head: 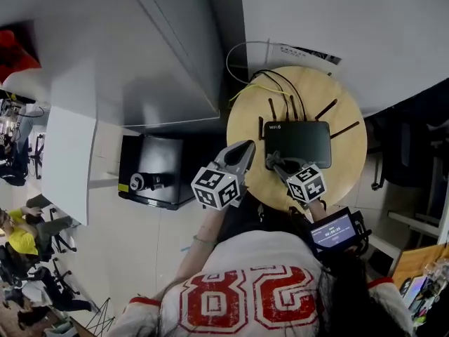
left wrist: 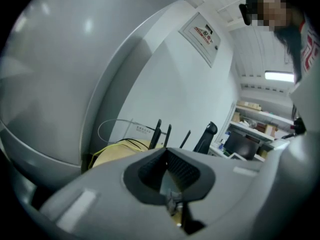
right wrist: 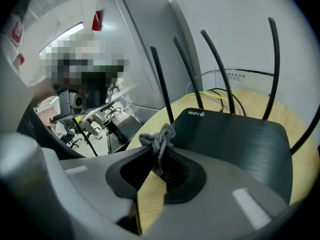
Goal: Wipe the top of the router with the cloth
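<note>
Head view puts the router (head: 297, 142) on a round bench (head: 245, 125), a flat black slab with rounded corners and "WIFI 6" in white near its left edge. The right gripper view shows a fine brushed grain across the top of the router (right wrist: 235, 139). Thin black antennas (head: 287, 107) rise along its far edge and at both sides, fanned outward.

The cloth (right wrist: 159, 136), a small bunched grey scrap with a nubbly weave, sits at the router's near left corner. Whether it touches the top cannot be told. The right tool (right wrist: 156, 153) is pressed together on it, with the knot of fabric poking out above the ribbed black pads. From above, this tool (head: 272, 161) reaches over the near edge of the router.

The left tool (head: 247, 147) hovers just left of the router over bare bench, apart from it. In the left gripper view this tool (left wrist: 166, 153) has its jaws pressed together with nothing between them.

The bench is pale wood with a visible grain. Black cables (head: 280, 76) and a yellow cable (head: 259, 86) run from the back of the router, and a white cable (head: 242, 55) loops against the wall behind. A black box (head: 151, 170) stands on the floor to the left.
</note>
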The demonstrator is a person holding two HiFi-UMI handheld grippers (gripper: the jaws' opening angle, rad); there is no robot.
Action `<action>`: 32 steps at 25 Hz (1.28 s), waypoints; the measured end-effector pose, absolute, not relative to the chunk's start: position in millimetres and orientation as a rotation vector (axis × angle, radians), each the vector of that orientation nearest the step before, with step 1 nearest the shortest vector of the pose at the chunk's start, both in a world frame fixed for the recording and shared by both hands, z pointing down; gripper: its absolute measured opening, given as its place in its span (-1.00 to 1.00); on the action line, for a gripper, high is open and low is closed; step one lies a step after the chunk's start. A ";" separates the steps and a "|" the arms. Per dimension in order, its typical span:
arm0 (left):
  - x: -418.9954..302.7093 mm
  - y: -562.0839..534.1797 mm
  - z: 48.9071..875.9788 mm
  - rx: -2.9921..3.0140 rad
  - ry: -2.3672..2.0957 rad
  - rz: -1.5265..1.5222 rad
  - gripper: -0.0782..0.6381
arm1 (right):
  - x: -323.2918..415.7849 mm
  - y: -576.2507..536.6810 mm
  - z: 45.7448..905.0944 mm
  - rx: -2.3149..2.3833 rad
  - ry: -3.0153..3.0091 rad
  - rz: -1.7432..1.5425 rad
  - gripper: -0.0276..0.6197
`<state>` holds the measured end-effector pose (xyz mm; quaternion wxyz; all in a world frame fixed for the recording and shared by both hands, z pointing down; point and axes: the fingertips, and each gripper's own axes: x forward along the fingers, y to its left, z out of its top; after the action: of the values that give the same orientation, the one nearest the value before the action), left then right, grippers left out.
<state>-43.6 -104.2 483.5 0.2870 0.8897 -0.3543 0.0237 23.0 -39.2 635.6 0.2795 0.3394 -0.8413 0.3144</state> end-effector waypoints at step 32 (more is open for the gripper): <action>-82.6 -92.0 489.0 2.288 -1.132 0.070 -0.78 | 86.9 -154.9 632.0 1.060 -2.204 0.677 -0.73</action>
<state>-82.6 -92.0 489.0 0.2896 0.8576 -0.4243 0.0262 86.9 -154.9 632.0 0.2974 0.3988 -0.8293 0.2546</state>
